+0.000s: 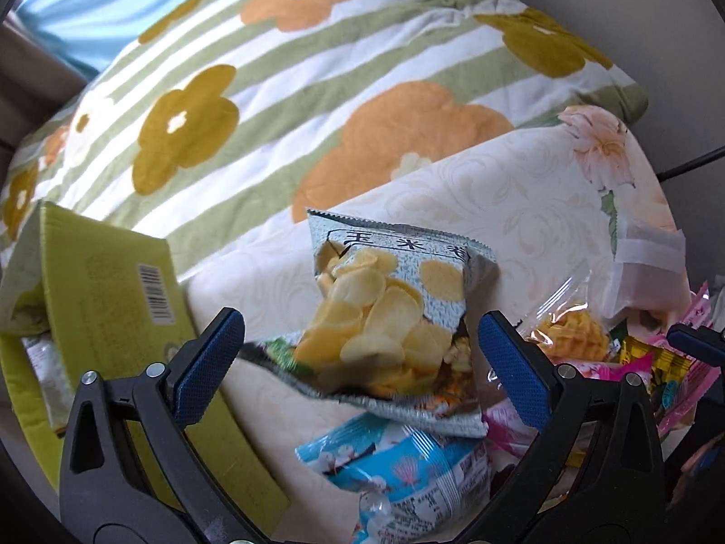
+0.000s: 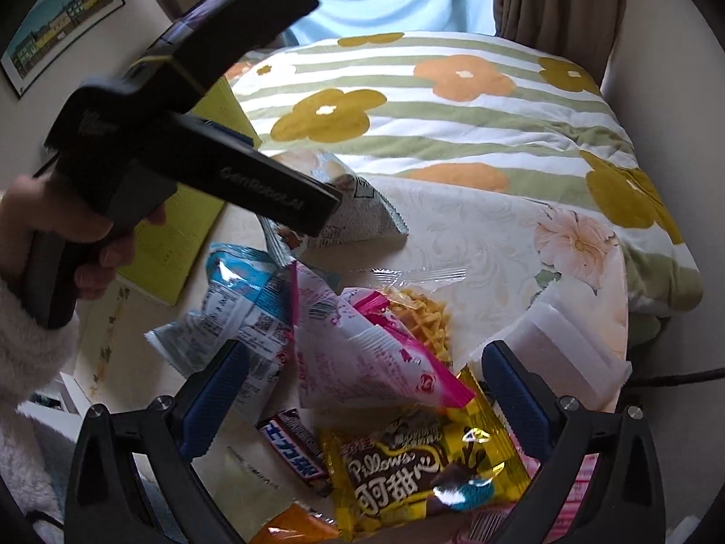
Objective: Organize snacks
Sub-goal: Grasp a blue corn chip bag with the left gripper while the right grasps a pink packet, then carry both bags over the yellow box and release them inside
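My left gripper (image 1: pixel 360 322) is open, its blue pads wide apart on either side of a grey-blue chip bag (image 1: pixel 389 317) that lies tilted on the snack pile, touched by neither pad. A person's hand (image 2: pixel 68 226) holds that gripper over the same chip bag (image 2: pixel 358 213). My right gripper (image 2: pixel 367 353) is open too, hovering over a pink-and-white packet (image 2: pixel 362 358). Around it lie a yellow Pillows packet (image 2: pixel 417 467), a blue-and-white packet (image 2: pixel 240 308), a chocolate bar (image 2: pixel 294 449) and a clear-wrapped waffle snack (image 2: pixel 421 313).
A lime-green box (image 1: pixel 113 281) stands at the left edge of the cream floral tablecloth (image 1: pixel 498 190). A white paper bag (image 2: pixel 557 353) lies at the right. A striped flower quilt (image 2: pixel 453 104) fills the space behind the table.
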`<state>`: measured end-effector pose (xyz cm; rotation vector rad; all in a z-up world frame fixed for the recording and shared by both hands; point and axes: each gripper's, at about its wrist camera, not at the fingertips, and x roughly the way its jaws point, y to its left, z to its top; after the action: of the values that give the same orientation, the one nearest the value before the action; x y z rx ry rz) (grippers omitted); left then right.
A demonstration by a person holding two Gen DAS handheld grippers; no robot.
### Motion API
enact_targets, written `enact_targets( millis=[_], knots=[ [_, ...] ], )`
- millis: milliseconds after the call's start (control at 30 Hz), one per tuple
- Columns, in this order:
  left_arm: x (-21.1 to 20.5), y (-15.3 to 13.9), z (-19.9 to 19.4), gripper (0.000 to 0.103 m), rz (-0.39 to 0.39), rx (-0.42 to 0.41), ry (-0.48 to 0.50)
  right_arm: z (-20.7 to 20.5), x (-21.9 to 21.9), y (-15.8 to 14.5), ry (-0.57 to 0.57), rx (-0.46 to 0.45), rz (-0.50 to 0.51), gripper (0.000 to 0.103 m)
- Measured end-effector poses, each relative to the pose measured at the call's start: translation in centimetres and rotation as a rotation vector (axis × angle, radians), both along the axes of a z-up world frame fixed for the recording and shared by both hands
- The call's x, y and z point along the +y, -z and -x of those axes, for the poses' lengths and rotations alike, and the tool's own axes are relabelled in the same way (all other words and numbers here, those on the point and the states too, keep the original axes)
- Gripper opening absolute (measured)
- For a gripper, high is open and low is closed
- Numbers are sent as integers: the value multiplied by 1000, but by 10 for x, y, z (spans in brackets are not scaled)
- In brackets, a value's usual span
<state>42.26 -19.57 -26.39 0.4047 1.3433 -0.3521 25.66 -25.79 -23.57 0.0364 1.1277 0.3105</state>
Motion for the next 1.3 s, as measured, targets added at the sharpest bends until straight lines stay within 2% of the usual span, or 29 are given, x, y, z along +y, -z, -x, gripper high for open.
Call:
enact_targets(
  millis=[100, 167, 267, 333, 433, 533, 667, 900, 967, 1067, 1300],
  knots=[
    [1, 13, -5, 90, 11, 38, 4, -4, 2, 8, -32, 5, 21, 102],
    [2, 19, -8, 74, 27, 68, 3, -7, 3, 12, -56, 7, 32, 102],
    [3, 26, -8, 66, 41, 85, 6, -11, 3, 16, -92, 6, 40, 102],
    [3, 26, -8, 64, 47, 82, 14, -13, 4, 17, -117, 2, 47, 100],
    [6, 26, -8, 62, 55, 86, 13, -17, 8, 21, -154, 6, 57, 89],
    [8, 25, -9, 60, 62, 87, 4, -21, 11, 27, -184, 22, 68, 83],
    [13, 22, -8, 59, 68, 76, -15, -23, 19, 33, -229, 29, 76, 70],
    [19, 14, -4, 59, 74, 55, -49, -18, 26, 36, -276, 12, 92, 59],
    [20, 10, -3, 59, 78, 47, -57, -16, 27, 37, -289, 10, 91, 48],
    [21, 4, -1, 59, 84, 32, -65, -12, 28, 37, -305, 14, 77, 44],
    [24, -17, 11, 59, 98, -12, -82, -4, 26, 31, -292, -4, 67, 40]
  ],
)
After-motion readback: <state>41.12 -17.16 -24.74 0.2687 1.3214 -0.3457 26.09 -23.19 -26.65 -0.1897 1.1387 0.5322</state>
